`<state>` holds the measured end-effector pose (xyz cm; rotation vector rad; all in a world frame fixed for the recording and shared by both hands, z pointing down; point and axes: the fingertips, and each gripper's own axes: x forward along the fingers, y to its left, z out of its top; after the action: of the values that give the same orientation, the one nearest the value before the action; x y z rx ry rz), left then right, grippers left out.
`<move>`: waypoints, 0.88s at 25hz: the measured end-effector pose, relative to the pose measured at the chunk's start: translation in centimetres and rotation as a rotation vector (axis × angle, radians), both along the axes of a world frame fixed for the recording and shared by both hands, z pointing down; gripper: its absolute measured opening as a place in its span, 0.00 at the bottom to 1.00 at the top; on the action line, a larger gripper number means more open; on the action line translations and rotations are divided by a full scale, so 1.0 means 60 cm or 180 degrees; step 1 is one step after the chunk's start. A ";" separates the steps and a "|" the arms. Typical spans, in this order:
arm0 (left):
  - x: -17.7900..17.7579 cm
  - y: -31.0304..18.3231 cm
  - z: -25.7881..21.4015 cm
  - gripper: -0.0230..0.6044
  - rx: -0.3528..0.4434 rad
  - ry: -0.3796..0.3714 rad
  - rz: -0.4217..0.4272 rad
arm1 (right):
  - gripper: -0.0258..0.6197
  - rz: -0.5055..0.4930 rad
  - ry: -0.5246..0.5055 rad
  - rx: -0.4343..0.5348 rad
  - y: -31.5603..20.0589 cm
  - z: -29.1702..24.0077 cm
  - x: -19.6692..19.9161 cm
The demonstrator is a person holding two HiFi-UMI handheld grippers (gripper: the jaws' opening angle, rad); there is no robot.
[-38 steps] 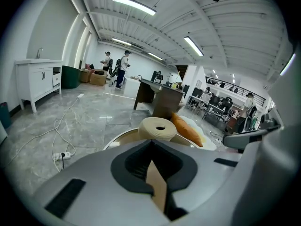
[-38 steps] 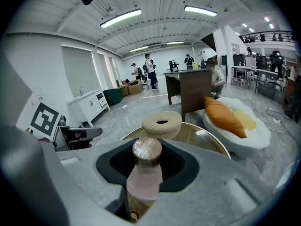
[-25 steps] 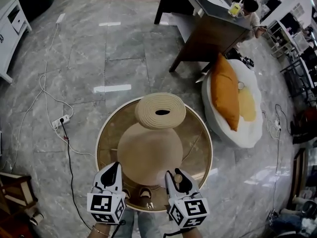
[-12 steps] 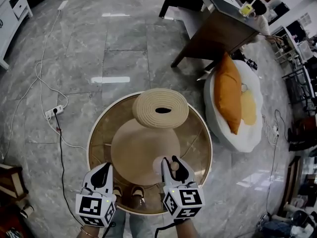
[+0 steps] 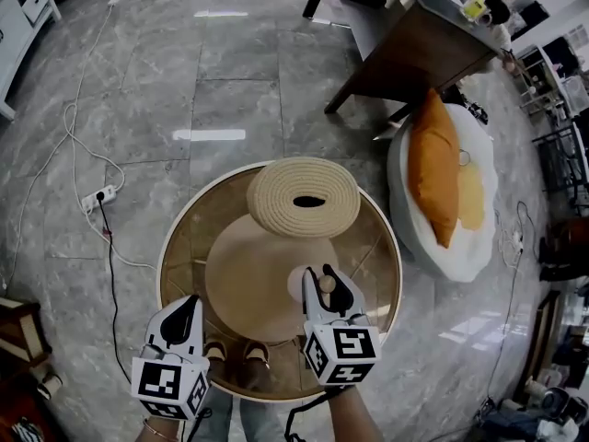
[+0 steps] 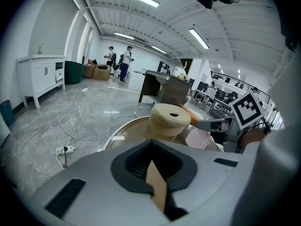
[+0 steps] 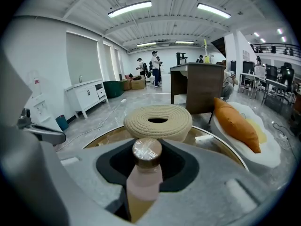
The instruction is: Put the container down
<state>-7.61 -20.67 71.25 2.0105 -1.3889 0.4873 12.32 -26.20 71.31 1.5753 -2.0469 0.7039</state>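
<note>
Right tool (image 5: 323, 281), container (image 7: 144, 175) in its grip, now farther over the table (image 5: 171, 247); narrow left tool (image 5: 184, 308) at near rim, bare mat (image 5: 253, 274) ahead.

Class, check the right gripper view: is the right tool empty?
No, the right tool is closed on a brown-capped pink container standing between its jaws.

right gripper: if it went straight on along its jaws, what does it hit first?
Most likely the woven rope basket: it sits dead ahead of the right gripper and the container in its jaws. The gripper tilts down, so it could meet the tan mat first; depth is unclear.
</note>
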 end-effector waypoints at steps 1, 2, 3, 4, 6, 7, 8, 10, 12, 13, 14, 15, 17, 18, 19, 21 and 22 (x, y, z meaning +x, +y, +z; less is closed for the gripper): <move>-0.001 -0.003 0.001 0.03 0.0000 -0.0001 -0.0012 | 0.23 -0.0016 0.0009 -0.0004 -0.004 0.004 0.000; -0.001 -0.006 0.002 0.03 0.0000 -0.0002 -0.0023 | 0.23 -0.0028 0.0016 -0.0008 -0.008 0.008 -0.001; -0.002 -0.009 0.003 0.03 -0.0002 -0.0002 -0.0034 | 0.23 -0.0038 0.0019 -0.0013 -0.012 0.011 -0.001; -0.002 -0.011 0.004 0.03 -0.0005 -0.0002 -0.0044 | 0.23 -0.0045 0.0022 -0.0017 -0.015 0.015 0.000; -0.001 -0.014 0.007 0.03 -0.0008 0.0000 -0.0061 | 0.23 -0.0058 0.0029 -0.0024 -0.021 0.023 0.001; 0.000 -0.015 0.009 0.03 -0.0008 0.0002 -0.0068 | 0.23 -0.0063 0.0036 -0.0029 -0.024 0.028 0.003; 0.002 -0.016 0.010 0.03 -0.0009 0.0005 -0.0075 | 0.23 -0.0068 0.0045 -0.0034 -0.028 0.033 0.005; 0.004 -0.019 0.013 0.03 -0.0016 0.0013 -0.0089 | 0.23 -0.0073 0.0060 -0.0043 -0.034 0.042 0.008; 0.006 -0.021 0.016 0.03 -0.0024 0.0022 -0.0100 | 0.23 -0.0068 0.0079 -0.0048 -0.040 0.048 0.012; 0.006 -0.022 0.017 0.03 -0.0026 0.0025 -0.0103 | 0.23 -0.0065 0.0091 -0.0051 -0.043 0.051 0.013; 0.006 -0.022 0.018 0.03 -0.0028 0.0026 -0.0105 | 0.23 -0.0062 0.0100 -0.0053 -0.045 0.054 0.013; 0.006 -0.023 0.019 0.03 -0.0031 0.0027 -0.0107 | 0.23 -0.0060 0.0103 -0.0054 -0.047 0.056 0.013; 0.006 -0.023 0.021 0.03 -0.0039 0.0024 -0.0109 | 0.23 -0.0057 0.0095 -0.0058 -0.050 0.059 0.012; 0.006 -0.023 0.023 0.03 -0.0043 0.0022 -0.0107 | 0.23 -0.0058 0.0092 -0.0062 -0.051 0.061 0.012; 0.006 -0.023 0.024 0.03 -0.0047 0.0019 -0.0105 | 0.23 -0.0061 0.0092 -0.0066 -0.052 0.063 0.011; 0.005 -0.023 0.026 0.03 -0.0053 0.0016 -0.0101 | 0.23 -0.0069 0.0095 -0.0074 -0.055 0.067 0.010; 0.006 -0.023 0.027 0.03 -0.0056 0.0015 -0.0102 | 0.23 -0.0074 0.0095 -0.0078 -0.056 0.069 0.009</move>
<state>-7.28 -22.07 72.88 1.9712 -1.4072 0.4787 12.86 -29.58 75.44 1.5370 -2.0243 0.6901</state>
